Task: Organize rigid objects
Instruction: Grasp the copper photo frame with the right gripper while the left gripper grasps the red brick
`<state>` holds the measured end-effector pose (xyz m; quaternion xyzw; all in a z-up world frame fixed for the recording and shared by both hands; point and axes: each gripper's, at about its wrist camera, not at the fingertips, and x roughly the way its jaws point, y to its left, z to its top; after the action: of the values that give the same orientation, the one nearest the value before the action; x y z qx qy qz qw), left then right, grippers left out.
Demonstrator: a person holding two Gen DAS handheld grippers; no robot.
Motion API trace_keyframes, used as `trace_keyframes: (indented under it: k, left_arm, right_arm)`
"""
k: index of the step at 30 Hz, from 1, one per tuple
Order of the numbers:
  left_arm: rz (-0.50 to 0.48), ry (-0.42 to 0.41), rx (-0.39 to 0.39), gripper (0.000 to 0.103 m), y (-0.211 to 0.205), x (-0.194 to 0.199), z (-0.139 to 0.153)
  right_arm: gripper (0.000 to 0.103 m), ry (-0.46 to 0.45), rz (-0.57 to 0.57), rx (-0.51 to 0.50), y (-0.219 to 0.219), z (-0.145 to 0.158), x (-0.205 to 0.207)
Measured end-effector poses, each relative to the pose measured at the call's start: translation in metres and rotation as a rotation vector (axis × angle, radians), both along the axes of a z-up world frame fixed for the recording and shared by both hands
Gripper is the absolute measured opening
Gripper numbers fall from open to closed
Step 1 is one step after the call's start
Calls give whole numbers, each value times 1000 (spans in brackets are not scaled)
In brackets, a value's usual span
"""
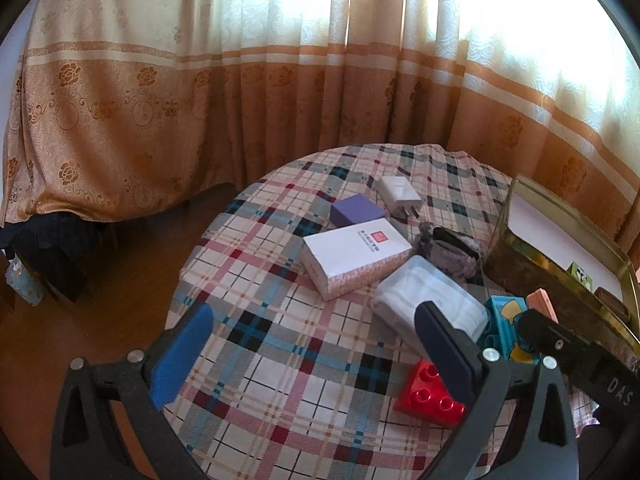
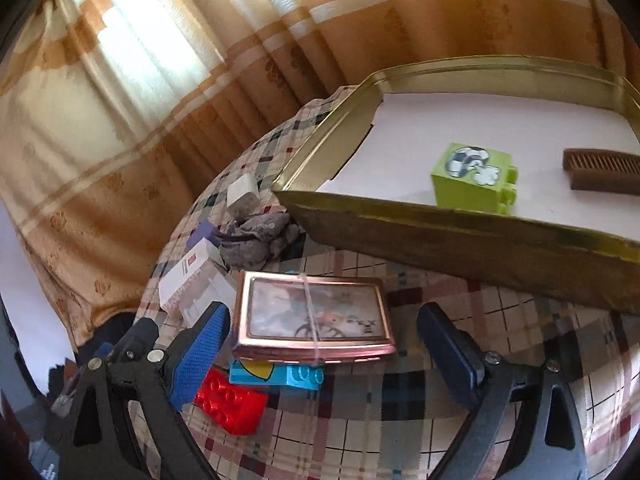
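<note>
Both grippers are spread wide and hold nothing. The right gripper (image 2: 324, 344) frames a pink tin (image 2: 314, 316) lying on a blue brick (image 2: 276, 374) beside a red brick (image 2: 230, 400). The left gripper (image 1: 312, 352) hovers above the plaid tablecloth (image 1: 280, 360). A gold tray (image 2: 460, 236) holds a green brick (image 2: 474, 178) and a comb (image 2: 600, 172).

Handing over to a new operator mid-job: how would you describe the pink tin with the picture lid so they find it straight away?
Start at the big gold tin tray on the plaid tablecloth. Just in front of its near wall lies the flat pink tin, between the open fingers of the right gripper. It sits on top of a blue toy brick, beside a red brick, and alone has a metallic rose rim and a rubber band across its lid.
</note>
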<state>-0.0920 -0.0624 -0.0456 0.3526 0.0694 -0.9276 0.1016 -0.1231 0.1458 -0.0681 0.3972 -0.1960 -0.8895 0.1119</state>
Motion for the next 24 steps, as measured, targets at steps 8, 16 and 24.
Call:
trace_keyframes:
  k: [8,16,24]
  left_arm:
    - [-12,-21,-18,102,4,2,-5]
    - [-121,19,-70,99,19,18,-4]
    - [-327,-5,12,99,44,25,0]
  right_arm:
    - [78,4,32,-34,7,-2,3]
    - [78,143,-63,-28,26,18,31]
    - [78,350,-245,217,44,51,72]
